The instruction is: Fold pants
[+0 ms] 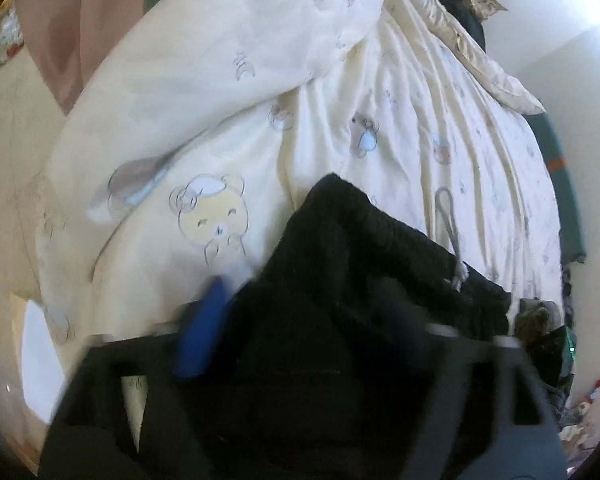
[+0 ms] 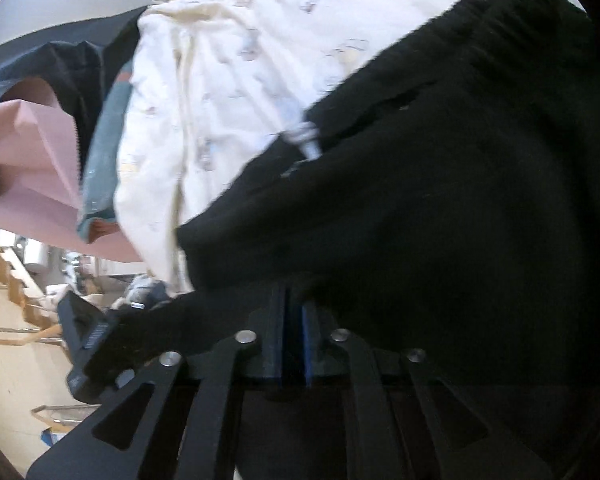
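Note:
Black pants point(image 1: 364, 264) lie bunched on a cream bed sheet with bear prints point(image 1: 204, 128), their grey drawstring point(image 1: 446, 216) looped over the sheet. My left gripper point(image 1: 316, 308) stands open wide over the near part of the pants. Its blue left finger point(image 1: 204, 332) shows clearly, while the right one is a dark blur against the cloth. In the right wrist view the pants point(image 2: 440, 200) fill the right half, waistband at the top. My right gripper point(image 2: 294, 308) has its blue pads point(image 2: 309, 340) a narrow gap apart, tips hidden at the edge of the black cloth.
A satin pillow point(image 1: 500, 76) and a teal blanket edge point(image 1: 568, 200) lie at the bed's far right. Clutter sits on the floor at lower right point(image 1: 548, 328). Beside the bed are pink cloth point(image 2: 32, 168), a dark garment point(image 2: 72, 68) and cardboard point(image 2: 12, 280).

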{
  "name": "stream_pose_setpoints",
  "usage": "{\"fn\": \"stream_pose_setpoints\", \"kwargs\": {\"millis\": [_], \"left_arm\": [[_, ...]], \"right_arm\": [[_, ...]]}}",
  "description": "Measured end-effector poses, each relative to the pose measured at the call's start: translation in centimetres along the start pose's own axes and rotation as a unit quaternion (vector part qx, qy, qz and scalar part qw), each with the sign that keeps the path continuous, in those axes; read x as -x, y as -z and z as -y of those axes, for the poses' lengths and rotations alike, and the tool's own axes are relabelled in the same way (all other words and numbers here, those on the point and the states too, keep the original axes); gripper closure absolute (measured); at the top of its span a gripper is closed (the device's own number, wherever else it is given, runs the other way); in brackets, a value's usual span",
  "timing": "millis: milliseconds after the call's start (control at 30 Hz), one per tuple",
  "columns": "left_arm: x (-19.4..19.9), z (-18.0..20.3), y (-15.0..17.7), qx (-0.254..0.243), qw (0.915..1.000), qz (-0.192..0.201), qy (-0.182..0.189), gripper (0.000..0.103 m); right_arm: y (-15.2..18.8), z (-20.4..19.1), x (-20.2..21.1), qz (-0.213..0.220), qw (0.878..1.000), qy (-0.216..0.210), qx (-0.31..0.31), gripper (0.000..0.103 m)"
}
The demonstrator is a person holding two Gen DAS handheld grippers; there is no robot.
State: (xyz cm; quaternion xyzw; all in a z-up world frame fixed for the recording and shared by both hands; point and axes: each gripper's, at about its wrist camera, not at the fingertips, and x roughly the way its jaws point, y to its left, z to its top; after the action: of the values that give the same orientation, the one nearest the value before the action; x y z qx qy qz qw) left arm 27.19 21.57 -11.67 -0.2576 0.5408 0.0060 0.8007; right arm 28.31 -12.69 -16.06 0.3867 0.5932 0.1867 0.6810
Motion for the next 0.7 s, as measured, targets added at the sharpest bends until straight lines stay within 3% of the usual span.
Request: {"fn": "stream_pose_setpoints", "kwargs": {"millis": [67, 133, 233, 333, 400, 467, 533, 600, 700], "left_arm": [[0.3, 0.3, -0.3, -0.021, 0.9995, 0.019, -0.015, 0.019], [1.8, -0.3, -0.6, -0.015, 0.9981, 0.051, -0.032, 0.019], [5.2, -1.1, -1.2, -0.005, 0.9937, 0.109, -0.027, 0.019], [8.8, -1.0, -0.9, -0.030, 0.9852, 0.162, -0.048, 0.017], [9.7, -0.4, -0.6, -0.070, 0.9837, 0.156, -0.056, 0.014], [9.4, 0.8, 0.4, -0.139, 0.9807, 0.119, -0.069, 0.014], [7.9, 2.6, 2.0, -0.210, 0.9701, 0.085, -0.088, 0.014], [6.2, 3.4, 3.0, -0.238, 0.9610, 0.072, -0.121, 0.014], [1.8, 3.2, 3.4, -0.226, 0.9671, 0.019, -0.115, 0.014]], "right_arm": [[-0.3, 0.2, 0.7, 0.009, 1.000, 0.007, 0.015, 0.068], [-0.6, -0.2, 2.2, 0.037, 0.999, 0.007, 0.029, 0.035], [-0.5, -1.7, 4.8, 0.076, 0.994, 0.016, 0.075, 0.035], [1.5, -5.4, 5.9, 0.080, 0.975, 0.064, 0.195, 0.035], [3.1, -7.3, 5.2, 0.057, 0.959, 0.086, 0.262, 0.035], [4.7, -8.7, 4.3, 0.036, 0.943, 0.102, 0.313, 0.035], [5.8, -9.5, 2.6, 0.008, 0.931, 0.120, 0.345, 0.035], [6.0, -9.7, 0.1, -0.019, 0.920, 0.154, 0.360, 0.037], [4.7, -8.9, -3.1, -0.029, 0.915, 0.187, 0.356, 0.037]]}}
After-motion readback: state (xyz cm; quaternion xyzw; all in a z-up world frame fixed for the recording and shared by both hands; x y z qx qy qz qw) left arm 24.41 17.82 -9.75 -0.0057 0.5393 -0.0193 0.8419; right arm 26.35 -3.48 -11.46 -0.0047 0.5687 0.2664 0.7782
